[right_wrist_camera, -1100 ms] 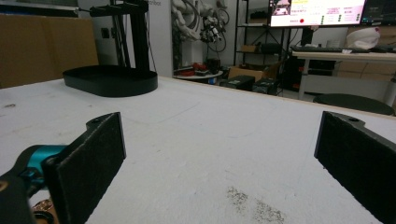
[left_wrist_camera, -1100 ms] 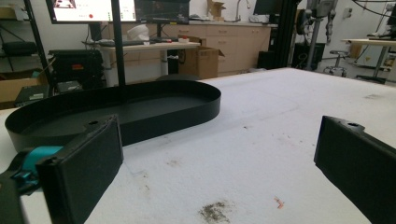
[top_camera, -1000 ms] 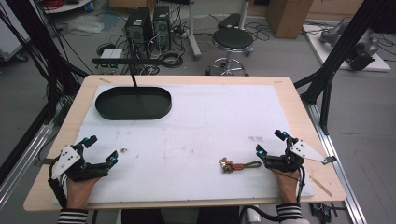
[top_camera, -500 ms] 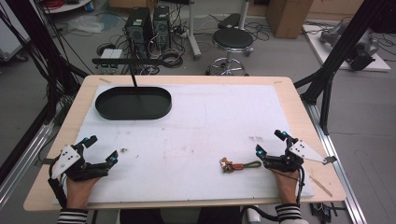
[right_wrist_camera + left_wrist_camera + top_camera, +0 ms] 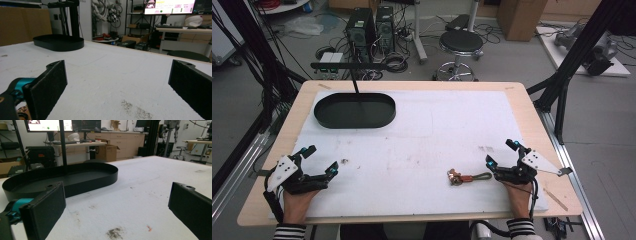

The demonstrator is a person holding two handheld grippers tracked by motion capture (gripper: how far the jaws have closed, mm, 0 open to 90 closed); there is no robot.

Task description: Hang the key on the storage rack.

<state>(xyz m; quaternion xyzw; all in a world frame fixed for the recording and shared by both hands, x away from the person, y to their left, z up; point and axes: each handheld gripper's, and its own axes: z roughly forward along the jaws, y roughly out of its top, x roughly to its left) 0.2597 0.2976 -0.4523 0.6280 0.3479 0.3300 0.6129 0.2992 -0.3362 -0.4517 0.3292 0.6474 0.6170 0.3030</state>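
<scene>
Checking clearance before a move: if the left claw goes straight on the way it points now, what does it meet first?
Likely the black oval tray: in the left gripper view it lies ahead, a little left of centre, past bare white mat. The left claw stands open; depth is hard to judge, so it might pass the tray's right end.

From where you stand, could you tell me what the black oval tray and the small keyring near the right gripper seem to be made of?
The tray looks like thin black plastic or painted metal: matte, even, with a thin upright wall and dull reflections. The keyring near the right gripper seems to be coppery metal at one end, which glints, with a dull olive cord or strap loop; it is too small to be sure.
</scene>
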